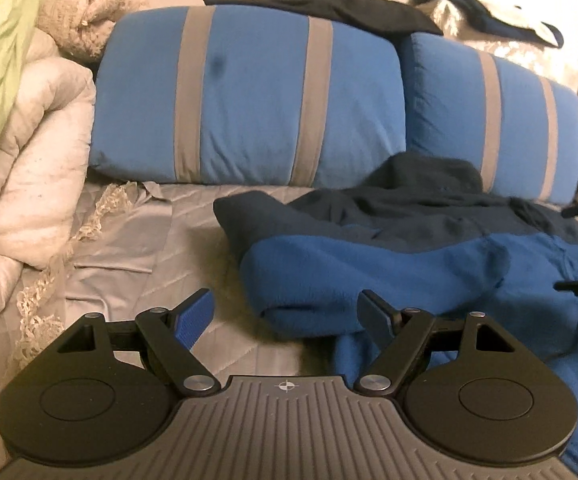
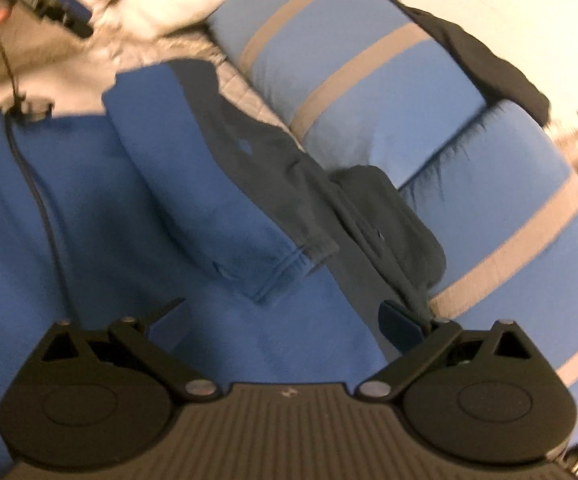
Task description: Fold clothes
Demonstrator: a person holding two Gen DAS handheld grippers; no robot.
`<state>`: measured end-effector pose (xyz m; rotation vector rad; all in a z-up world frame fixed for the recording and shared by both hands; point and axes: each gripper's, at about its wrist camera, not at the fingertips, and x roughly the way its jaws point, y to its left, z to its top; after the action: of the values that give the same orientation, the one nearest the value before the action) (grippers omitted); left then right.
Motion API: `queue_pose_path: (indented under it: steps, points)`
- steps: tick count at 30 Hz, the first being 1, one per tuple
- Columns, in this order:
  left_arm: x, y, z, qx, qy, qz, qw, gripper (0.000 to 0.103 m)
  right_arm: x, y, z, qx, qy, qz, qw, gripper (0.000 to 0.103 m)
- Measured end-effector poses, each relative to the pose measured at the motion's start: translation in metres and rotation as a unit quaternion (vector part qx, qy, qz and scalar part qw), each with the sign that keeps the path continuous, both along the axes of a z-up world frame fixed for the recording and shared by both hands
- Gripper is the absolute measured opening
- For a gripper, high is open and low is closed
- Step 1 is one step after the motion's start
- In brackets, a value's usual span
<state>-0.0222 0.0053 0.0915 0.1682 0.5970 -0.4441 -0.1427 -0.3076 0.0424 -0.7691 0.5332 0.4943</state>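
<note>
A blue and navy fleece top (image 1: 373,264) lies on the grey bed sheet (image 1: 129,256), one sleeve folded across it. My left gripper (image 1: 287,316) is open and empty, its fingers either side of the sleeve's cuff end. In the right wrist view the same fleece (image 2: 89,208) fills the lower left, its sleeve cuff (image 2: 277,276) just ahead. My right gripper (image 2: 285,322) is open and empty low over the fleece body, its right finger beside the navy hood (image 2: 393,216).
Two blue pillows with grey stripes (image 1: 249,96) (image 2: 369,80) lie behind the fleece. A rolled white quilt (image 1: 29,184) is at the left. Dark clothes (image 1: 329,8) lie behind the pillows. The other gripper and its cable (image 2: 37,184) show at the upper left of the right wrist view.
</note>
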Motion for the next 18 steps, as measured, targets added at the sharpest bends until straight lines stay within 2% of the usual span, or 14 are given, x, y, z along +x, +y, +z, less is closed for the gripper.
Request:
queue_pose_path:
  steps: [5,8,11,14,16,18]
  points:
    - [0.005,-0.004,-0.004,0.008,-0.002,-0.002,1.0000,0.078,0.011,0.020,-0.027,-0.062,-0.033,0.039,0.997,0.095]
    - [0.008,-0.005,-0.005,0.010,-0.002,0.002,0.9999,0.078,0.015,0.033,-0.046,-0.105,-0.052,0.074,0.990,0.091]
    - [0.009,-0.004,-0.004,0.011,-0.003,0.006,0.9999,0.078,0.015,0.045,-0.066,-0.154,-0.080,0.117,0.978,0.089]
    - [0.007,-0.002,-0.004,0.009,-0.005,0.009,0.9999,0.078,0.013,0.053,-0.086,-0.199,-0.112,0.162,0.960,0.089]
    - [0.006,0.000,-0.005,0.006,-0.006,0.009,0.9999,0.078,0.012,0.057,-0.093,-0.214,-0.131,0.181,0.951,0.089]
    - [0.005,0.002,-0.007,0.004,-0.006,0.009,0.9999,0.078,0.013,0.060,-0.096,-0.223,-0.133,0.187,0.948,0.086]
